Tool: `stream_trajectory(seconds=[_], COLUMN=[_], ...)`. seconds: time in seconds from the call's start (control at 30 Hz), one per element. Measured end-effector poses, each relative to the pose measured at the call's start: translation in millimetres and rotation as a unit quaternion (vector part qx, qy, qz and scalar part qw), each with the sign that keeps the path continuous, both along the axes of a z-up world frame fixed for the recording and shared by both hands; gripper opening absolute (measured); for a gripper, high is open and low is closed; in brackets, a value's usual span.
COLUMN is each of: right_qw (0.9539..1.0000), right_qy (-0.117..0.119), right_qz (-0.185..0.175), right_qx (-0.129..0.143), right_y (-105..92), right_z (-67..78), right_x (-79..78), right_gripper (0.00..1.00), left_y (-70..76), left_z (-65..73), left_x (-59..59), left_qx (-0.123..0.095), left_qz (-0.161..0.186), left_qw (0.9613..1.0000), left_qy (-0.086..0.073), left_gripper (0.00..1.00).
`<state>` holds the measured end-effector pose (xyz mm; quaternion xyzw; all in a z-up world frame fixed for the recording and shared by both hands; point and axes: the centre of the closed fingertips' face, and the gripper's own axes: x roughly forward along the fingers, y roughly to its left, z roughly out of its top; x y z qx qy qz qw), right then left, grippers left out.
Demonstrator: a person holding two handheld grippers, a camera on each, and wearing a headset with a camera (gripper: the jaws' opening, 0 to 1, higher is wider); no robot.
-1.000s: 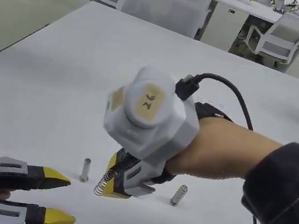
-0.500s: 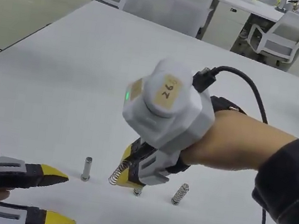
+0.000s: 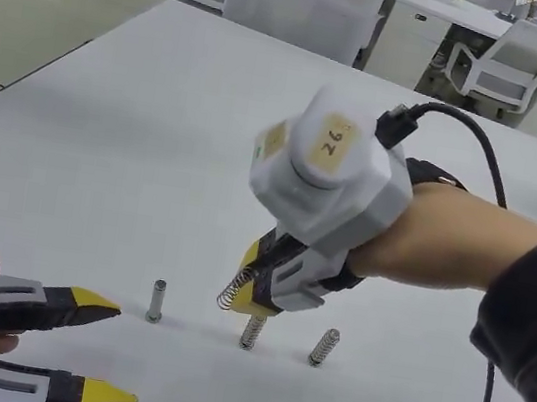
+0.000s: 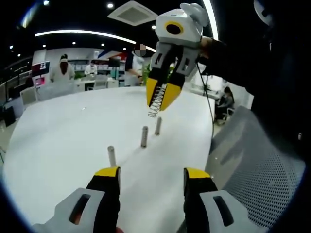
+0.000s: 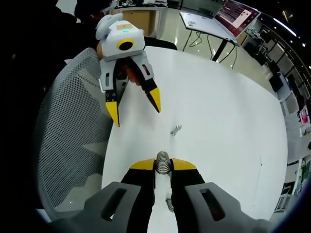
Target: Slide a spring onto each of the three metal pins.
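Gripping a spring (image 3: pixel 233 290) in my right tongs (image 3: pixel 252 298), I am holding it in the air over the white bench (image 3: pixel 106 136), with the tongs clenched on its upper part and its lower coils sticking out slantwise past the yellow tips. In the right gripper view the spring (image 5: pixel 164 162) is sitting squeezed between the two jaws of those tongs (image 5: pixel 163 168), end-on to the camera. Three pins are standing in a row on the bench. The bare pin (image 3: pixel 155 300) on the left is showing plain metal, while the middle pin (image 3: pixel 252 332) and the right-hand pin (image 3: pixel 323 347) are both looking coiled, as if each is wearing a spring already. The held spring is hanging above the gap between the bare pin and the middle pin, nearer the middle one and touching neither. My left tongs (image 3: pixel 121 359) are lying low at the near left of the bench, released, with their jaws standing wide apart and nothing between them. From the left gripper view those tongs (image 4: pixel 151 174) are facing down the row, with the bare pin (image 4: pixel 112 156) nearest, and the right tongs (image 4: pixel 164 97) are dangling the spring (image 4: pixel 155 104) above the pins beyond it.
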<state>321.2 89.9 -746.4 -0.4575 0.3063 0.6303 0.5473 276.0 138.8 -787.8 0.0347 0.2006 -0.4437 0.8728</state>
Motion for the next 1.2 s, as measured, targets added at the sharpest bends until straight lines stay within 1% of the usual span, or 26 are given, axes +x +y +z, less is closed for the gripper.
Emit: stream_trajectory(seconds=[0.2,0.27,0.57,0.63,0.83,1.2], right_qw=[1.0000,1.0000,0.9997,0.9996,0.9991,0.9980], right_qy=[-0.005,-0.006,-0.011,-0.015,-0.018,-0.013], right_qz=[0.004,0.005,0.020,0.024,0.034,0.056], right_qx=[0.000,0.001,-0.004,-0.007,-0.015,-0.027], right_y=[4.8,7.8,23.2,26.7,35.8,53.6], right_z=[2.9,3.4,1.0,-0.7,-7.2,-18.6], right_x=[2.8,3.9,9.6,11.8,17.6,21.5], right_gripper=[0.08,0.08,0.08,0.08,0.08,0.08], left_y=[2.6,3.0,4.1,4.7,5.5,10.2], left_z=[-1.8,-2.1,-0.6,-0.6,-0.9,-0.4], left_x=[0.2,0.1,2.4,3.6,4.2,7.0], left_qx=[-0.005,-0.006,-0.009,-0.007,-0.010,-0.013], left_qz=[0.005,0.008,0.015,0.019,0.023,0.037], left_qw=[1.0000,0.9999,0.9998,0.9997,0.9997,0.9992], left_qy=[0.001,0.001,-0.006,-0.009,-0.008,-0.010], left_gripper=[0.48,0.50,0.53,0.55,0.55,0.56])
